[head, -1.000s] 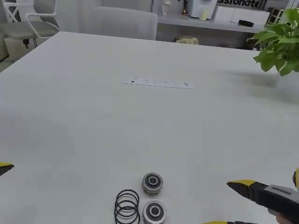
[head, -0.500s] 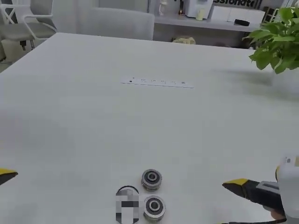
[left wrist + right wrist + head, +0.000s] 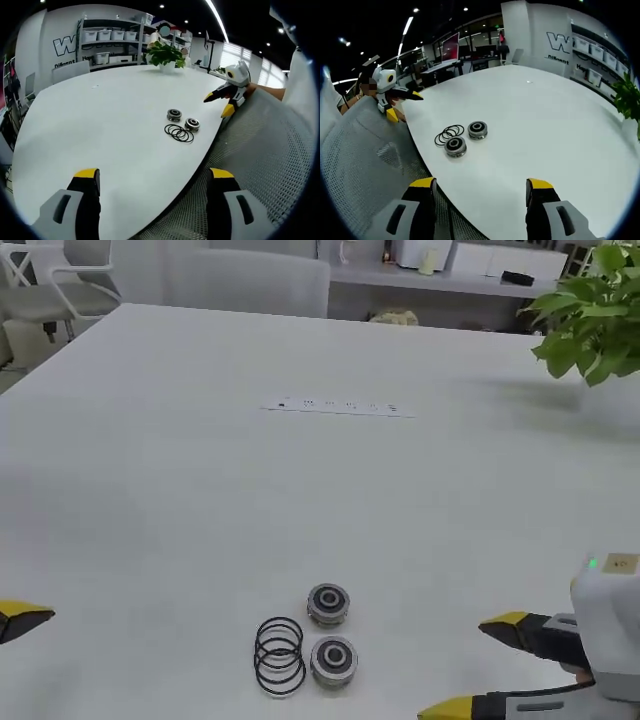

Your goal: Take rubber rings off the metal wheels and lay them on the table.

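Two metal wheels lie near the table's front edge, one [image 3: 328,603] just behind the other [image 3: 334,659]. Several black rubber rings [image 3: 279,655] lie overlapped on the table, left of the nearer wheel. My right gripper [image 3: 465,667] hovers open to their right, nothing between its yellow tips. At the far left edge a yellow tip of my left gripper [image 3: 25,617] pokes in. The left gripper [image 3: 153,175] stands open, well short of the wheels [image 3: 174,115] [image 3: 192,124] and rings [image 3: 179,133]. The right gripper [image 3: 481,183] is open too, facing the wheels [image 3: 477,129] [image 3: 455,145] and rings [image 3: 448,134].
A white power strip [image 3: 336,407] lies mid-table. A green plant [image 3: 590,315] stands at the back right. Grey chairs [image 3: 250,285] line the far edge. A mesh chair back [image 3: 260,150] sits close to the table's near edge.
The head camera has tilted, so wheels and rings sit higher in the picture; they have not moved. The right gripper's second yellow tip now shows at the bottom.
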`<state>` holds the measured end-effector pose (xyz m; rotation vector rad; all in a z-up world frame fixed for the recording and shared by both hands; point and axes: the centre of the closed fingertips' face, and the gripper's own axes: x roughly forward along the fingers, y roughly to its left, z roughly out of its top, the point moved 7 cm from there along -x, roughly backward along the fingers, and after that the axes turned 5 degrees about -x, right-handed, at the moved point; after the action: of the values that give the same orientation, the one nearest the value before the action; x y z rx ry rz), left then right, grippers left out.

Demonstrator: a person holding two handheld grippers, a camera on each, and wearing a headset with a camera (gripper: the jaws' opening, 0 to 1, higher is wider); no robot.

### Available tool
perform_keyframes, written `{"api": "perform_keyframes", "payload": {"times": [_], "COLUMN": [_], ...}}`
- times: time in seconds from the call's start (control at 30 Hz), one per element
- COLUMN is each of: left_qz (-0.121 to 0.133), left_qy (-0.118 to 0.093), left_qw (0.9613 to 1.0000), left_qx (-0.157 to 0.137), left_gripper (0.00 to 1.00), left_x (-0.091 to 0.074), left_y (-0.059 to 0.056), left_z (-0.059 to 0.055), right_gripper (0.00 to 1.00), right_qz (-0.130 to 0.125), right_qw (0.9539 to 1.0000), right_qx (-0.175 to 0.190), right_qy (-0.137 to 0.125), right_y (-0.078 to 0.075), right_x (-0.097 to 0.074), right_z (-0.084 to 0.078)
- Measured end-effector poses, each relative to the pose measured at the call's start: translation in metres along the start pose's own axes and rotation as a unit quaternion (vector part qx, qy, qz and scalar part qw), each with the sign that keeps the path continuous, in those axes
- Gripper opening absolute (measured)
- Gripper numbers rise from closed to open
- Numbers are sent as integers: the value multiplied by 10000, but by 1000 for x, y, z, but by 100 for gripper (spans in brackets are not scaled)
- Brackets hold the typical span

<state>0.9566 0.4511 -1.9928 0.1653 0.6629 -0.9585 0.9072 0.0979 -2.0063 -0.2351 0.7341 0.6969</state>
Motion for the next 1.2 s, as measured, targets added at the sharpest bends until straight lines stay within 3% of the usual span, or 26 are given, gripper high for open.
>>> {"api": "perform_keyframes", "payload": {"times": [0.57, 0.8, 0.9, 1.2], "left_qz": [15, -132, -175, -61], "left_qy": [-46, -78, 9, 20], "left_qw": [9999, 9996, 9996, 10000], "left_qx": [-115, -231, -203, 61], "left_gripper": [81, 81, 81, 82], "left_x": [-1, 2, 3, 1], "left_y": [-4, -18, -26, -28], "left_z": [-3, -6, -9, -8], "right_gripper": [71, 71, 71, 71], "right_qz": [-63, -186, -253, -265], "right_qw": [9997, 9996, 9994, 9994], "right_qx": [-15, 124, 209, 196], "right_qy": [253, 197, 94, 85], "right_y": [-1, -6, -9, -9], "right_x": [-4, -14, -18, -19], "right_z": [-11, -18, -18, -19]}}
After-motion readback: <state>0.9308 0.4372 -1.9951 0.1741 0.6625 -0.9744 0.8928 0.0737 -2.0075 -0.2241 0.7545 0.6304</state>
